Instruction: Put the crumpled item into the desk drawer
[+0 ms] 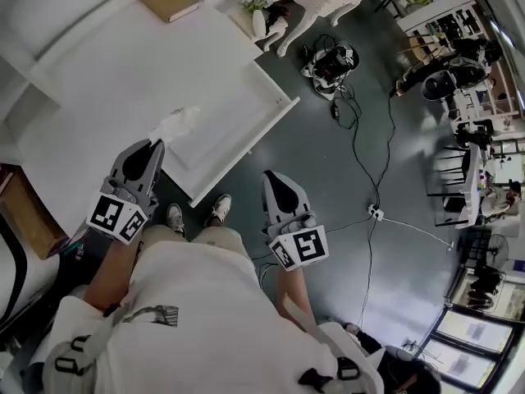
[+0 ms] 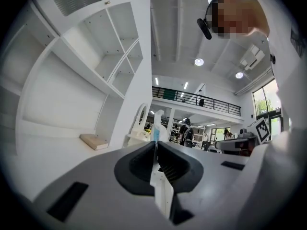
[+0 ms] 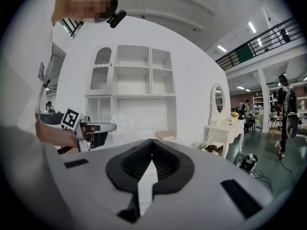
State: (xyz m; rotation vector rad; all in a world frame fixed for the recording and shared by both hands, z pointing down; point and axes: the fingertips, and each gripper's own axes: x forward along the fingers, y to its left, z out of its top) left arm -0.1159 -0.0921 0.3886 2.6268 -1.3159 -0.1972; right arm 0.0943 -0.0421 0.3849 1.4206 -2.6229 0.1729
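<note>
A crumpled, clear whitish plastic item (image 1: 177, 125) is pinched at the tip of my left gripper (image 1: 154, 146). It hangs over the left part of the pulled-out white desk drawer (image 1: 276, 107). In the left gripper view the item (image 2: 156, 127) sticks up out of the closed jaws of the left gripper (image 2: 156, 145), with a blue streak in it. My right gripper (image 1: 275, 179) hovers over the grey floor just right of the drawer's front corner. The right gripper (image 3: 152, 145) is shut with nothing in it. The right gripper view also shows the left gripper (image 3: 91, 127) and the item (image 3: 120, 120).
The white desk top (image 1: 107, 64) carries a tan book (image 1: 168, 0) at the back, under white shelves (image 3: 144, 80). A white vanity table (image 3: 225, 128) stands to the right. Cables and a small device (image 1: 332, 60) lie on the floor. A brown box (image 1: 29, 216) sits at the left.
</note>
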